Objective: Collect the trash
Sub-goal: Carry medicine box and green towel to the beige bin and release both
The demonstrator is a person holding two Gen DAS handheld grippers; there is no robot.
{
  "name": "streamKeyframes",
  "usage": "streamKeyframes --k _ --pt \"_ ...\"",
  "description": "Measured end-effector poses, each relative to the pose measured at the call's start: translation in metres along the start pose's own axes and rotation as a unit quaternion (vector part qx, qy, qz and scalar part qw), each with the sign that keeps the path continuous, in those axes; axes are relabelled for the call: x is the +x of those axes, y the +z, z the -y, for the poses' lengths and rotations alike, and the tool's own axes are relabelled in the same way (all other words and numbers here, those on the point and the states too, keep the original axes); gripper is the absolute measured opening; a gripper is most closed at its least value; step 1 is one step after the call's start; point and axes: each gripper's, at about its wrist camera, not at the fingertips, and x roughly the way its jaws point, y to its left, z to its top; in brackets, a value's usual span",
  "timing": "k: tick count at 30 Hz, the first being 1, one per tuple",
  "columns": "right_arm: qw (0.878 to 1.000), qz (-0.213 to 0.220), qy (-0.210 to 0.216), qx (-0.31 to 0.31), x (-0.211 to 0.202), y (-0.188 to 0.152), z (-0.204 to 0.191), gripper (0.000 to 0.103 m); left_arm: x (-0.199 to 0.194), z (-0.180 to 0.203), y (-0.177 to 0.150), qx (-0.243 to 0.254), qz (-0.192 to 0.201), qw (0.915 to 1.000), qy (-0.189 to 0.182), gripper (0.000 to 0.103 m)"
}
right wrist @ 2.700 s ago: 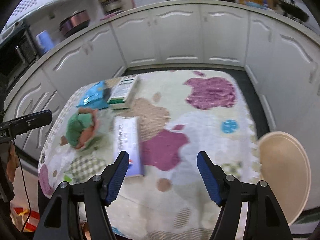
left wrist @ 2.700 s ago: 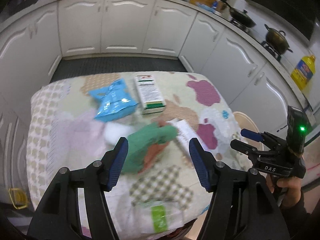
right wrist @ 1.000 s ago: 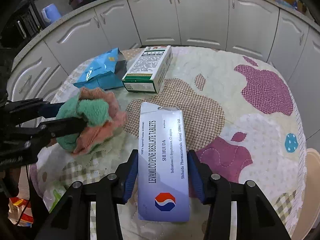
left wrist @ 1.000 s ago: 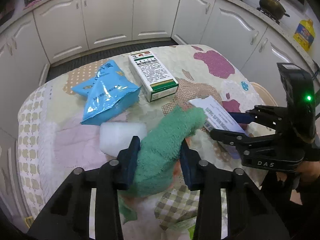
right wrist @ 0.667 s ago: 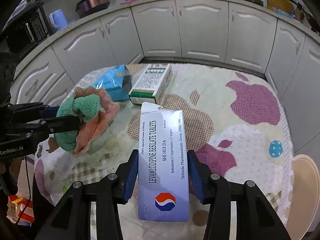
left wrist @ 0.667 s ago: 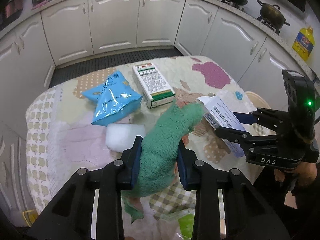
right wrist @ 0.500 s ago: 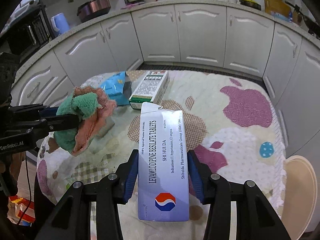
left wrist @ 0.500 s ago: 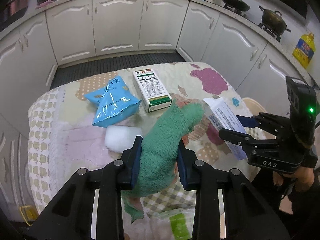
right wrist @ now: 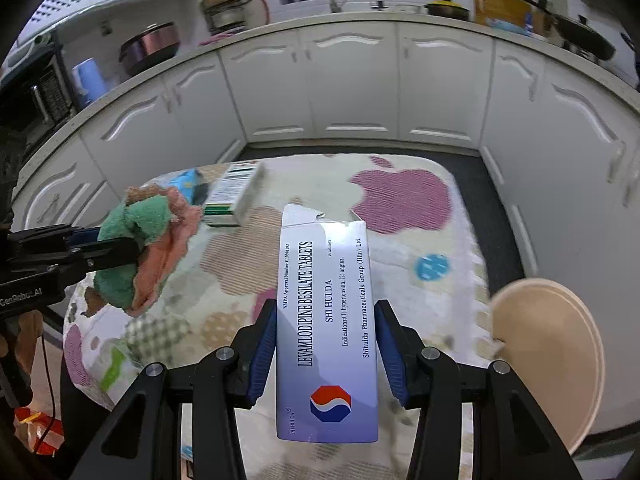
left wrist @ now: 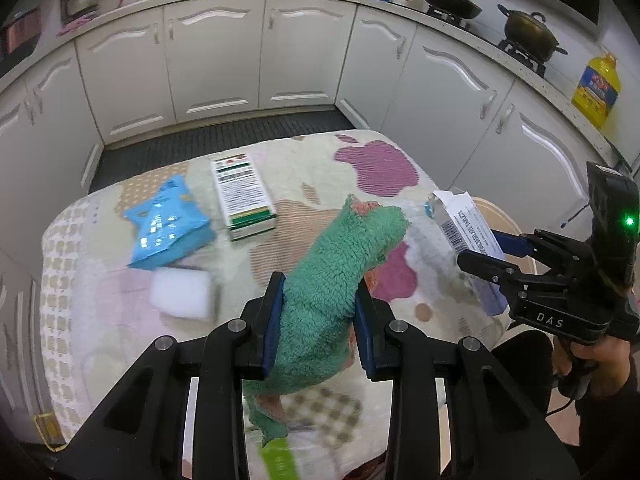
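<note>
My left gripper (left wrist: 318,322) is shut on a green and orange fuzzy cloth (left wrist: 340,272) and holds it above the table; it also shows in the right wrist view (right wrist: 140,248). My right gripper (right wrist: 326,354) is shut on a white and lilac tablet box (right wrist: 326,320), open at its far end, held above the table's right side; the box shows in the left wrist view (left wrist: 468,232). On the table lie a blue foil pouch (left wrist: 168,224), a white and green carton (left wrist: 242,196) and a white foam block (left wrist: 182,294).
The table wears a quilted cloth with purple apple patches (left wrist: 376,168). A beige round stool (right wrist: 548,352) stands at its right. A clear bag with a green label (left wrist: 280,460) hangs at the near edge. White kitchen cabinets (left wrist: 216,60) curve around behind.
Both grippers closed on their items, the cloth and the tablet box, then lifted them off the table and drew back. The table items look smaller and farther now.
</note>
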Motion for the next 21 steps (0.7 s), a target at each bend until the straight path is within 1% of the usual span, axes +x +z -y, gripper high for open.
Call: streamKeyframes --k 6,13,21 --pt "1.0 0.004 -0.019 0.024 -0.014 -0.012 0.027 0.046 0.01 0.022 0.005 0.007 -0.002 0.9999 -0.007 0.029" --pt "0.998 0.009 -0.035 0.046 -0.024 -0.02 0.048 0.046 0.022 0.053 0.009 0.024 -0.008 0.9995 -0.018 0.029" --pt "0.996 0.011 -0.062 0.065 -0.035 -0.033 0.076 0.046 0.039 0.092 0.017 0.041 -0.017 0.9982 -0.041 0.029"
